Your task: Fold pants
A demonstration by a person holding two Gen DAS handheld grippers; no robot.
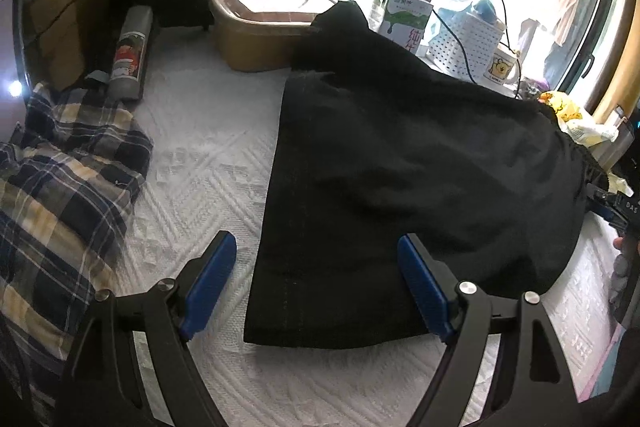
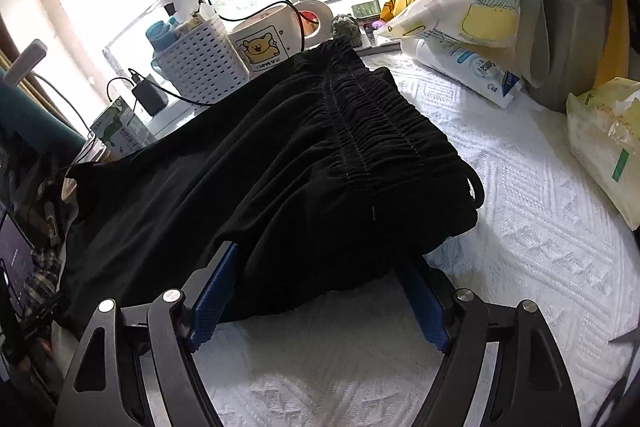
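- While both grippers hang above the near edge of the bed, the black pants lie just ahead of them, spread across the white quilted cover, apparently already doubled over.
- Long axis of the pants: across the bed, side to side. Hem end toward the plaid cloth; gathered waistband at the other end, toward the yellow bags.
- Left gripper: jaws spread wide, nothing pinched. It straddles the near hem corner — one blue pad over bare cover, the other over black fabric.
- Right gripper: jaws also spread, holding nothing. Near edge of the waistband end bulges between the pads; contact cannot be told.
- Judgement: each hand sits at its own end, so neither is better placed overall; left owns the hem, right owns the waist.
- Next move likely turns on pinching both near corners and carrying one end over the other along that long axis.
- Far-edge clutter (white basket, mug) crowds the pants' far side.
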